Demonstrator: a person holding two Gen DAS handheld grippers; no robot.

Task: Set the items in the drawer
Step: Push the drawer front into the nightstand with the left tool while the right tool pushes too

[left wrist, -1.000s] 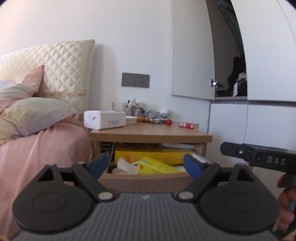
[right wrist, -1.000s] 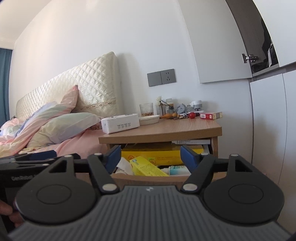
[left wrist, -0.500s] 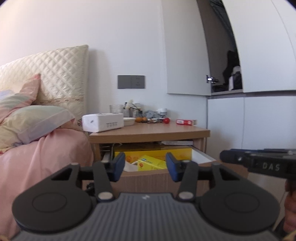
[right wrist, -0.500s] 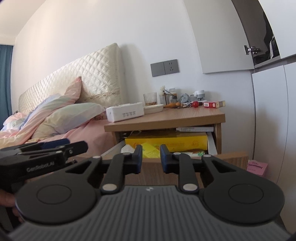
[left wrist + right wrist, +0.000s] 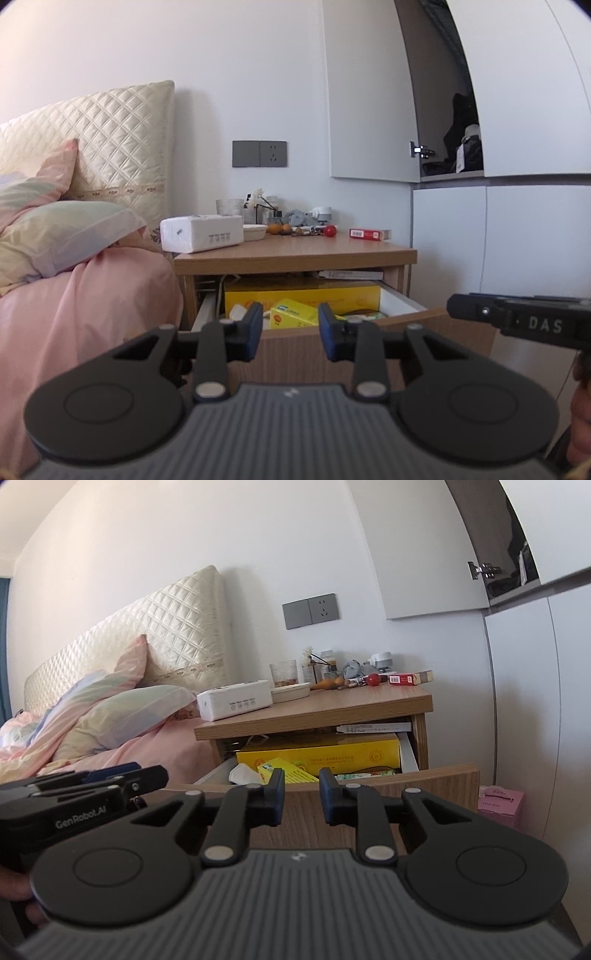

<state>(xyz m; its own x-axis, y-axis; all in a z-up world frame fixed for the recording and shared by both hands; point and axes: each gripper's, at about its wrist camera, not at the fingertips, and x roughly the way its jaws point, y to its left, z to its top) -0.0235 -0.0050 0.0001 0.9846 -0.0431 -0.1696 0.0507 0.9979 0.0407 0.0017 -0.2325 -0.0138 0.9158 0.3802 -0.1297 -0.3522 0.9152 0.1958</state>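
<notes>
White walls and a quilted cream headboard (image 5: 110, 147) frame the scene, with a bed (image 5: 92, 314) covered in pink bedding seen at the left. Beside the bed a wooden bedside table (image 5: 295, 254) is seen, on which a white tissue box (image 5: 201, 233), a small bowl (image 5: 254, 232), a red ball (image 5: 330, 230) and a red pack (image 5: 369, 233) are set out, with small clutter gathered along the wall. Below the tabletop the drawer (image 5: 369, 782) is pulled out, and a large yellow box (image 5: 321, 753), a smaller yellow carton (image 5: 291, 314) and a white mask (image 5: 243, 773) are seen lying inside it. The left gripper (image 5: 290, 328) is held in front of the drawer with its blue-padded fingers parted by a moderate gap, and nothing is gripped. The right gripper (image 5: 302, 794) is likewise held before the drawer front, its fingers set a narrow gap apart and empty. A pink box (image 5: 500, 799) is seen on the floor by the cupboard (image 5: 517, 240).
</notes>
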